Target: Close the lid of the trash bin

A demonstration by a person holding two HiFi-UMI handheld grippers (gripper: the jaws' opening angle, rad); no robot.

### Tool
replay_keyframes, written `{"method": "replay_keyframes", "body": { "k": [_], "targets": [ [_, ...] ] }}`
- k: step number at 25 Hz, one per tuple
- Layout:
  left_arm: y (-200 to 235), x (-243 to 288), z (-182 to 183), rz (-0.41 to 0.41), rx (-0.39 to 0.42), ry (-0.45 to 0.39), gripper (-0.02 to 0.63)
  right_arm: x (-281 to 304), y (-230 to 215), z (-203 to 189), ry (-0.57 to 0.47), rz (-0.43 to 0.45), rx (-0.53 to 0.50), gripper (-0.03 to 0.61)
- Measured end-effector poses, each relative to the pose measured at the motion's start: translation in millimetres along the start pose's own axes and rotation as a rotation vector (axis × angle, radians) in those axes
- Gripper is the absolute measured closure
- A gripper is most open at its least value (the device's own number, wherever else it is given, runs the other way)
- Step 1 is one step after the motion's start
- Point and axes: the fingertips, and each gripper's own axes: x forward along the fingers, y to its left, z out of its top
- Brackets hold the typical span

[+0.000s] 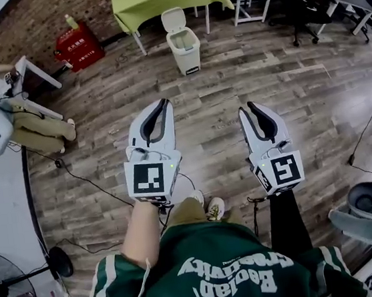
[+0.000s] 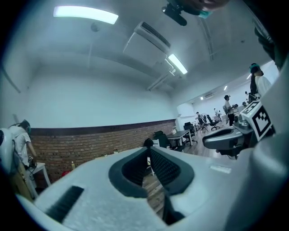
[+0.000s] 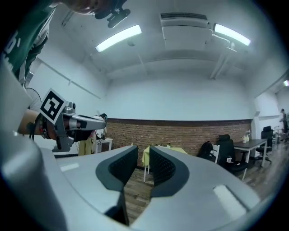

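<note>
On the plank floor (image 1: 285,78) the trash bin (image 1: 185,49) stands with lid (image 1: 172,18) raised; left claw (image 1: 164,101) clenched empty, right claw (image 1: 249,106) parted.

Green jersey (image 1: 216,258) with white lettering across it and white stripes down the sleeves (image 1: 103,288). Khaki trousers (image 1: 186,213), pale trainers (image 1: 214,208). Left gripper (image 1: 162,104) and right gripper (image 1: 251,107): white shells, black ribbed jaws, each carrying a marker cube (image 1: 151,179) with black-and-white squares.
</note>
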Motion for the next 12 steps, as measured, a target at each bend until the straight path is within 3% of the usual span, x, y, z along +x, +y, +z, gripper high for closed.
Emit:
{"method": "replay_keyframes", "body": {
  "k": [12],
  "targets": [
    [55,11,-7,0.043,-0.007,-0.036,0.545,54,13,5,-0.026,0.023,-0.021,0.477]
  ]
}}
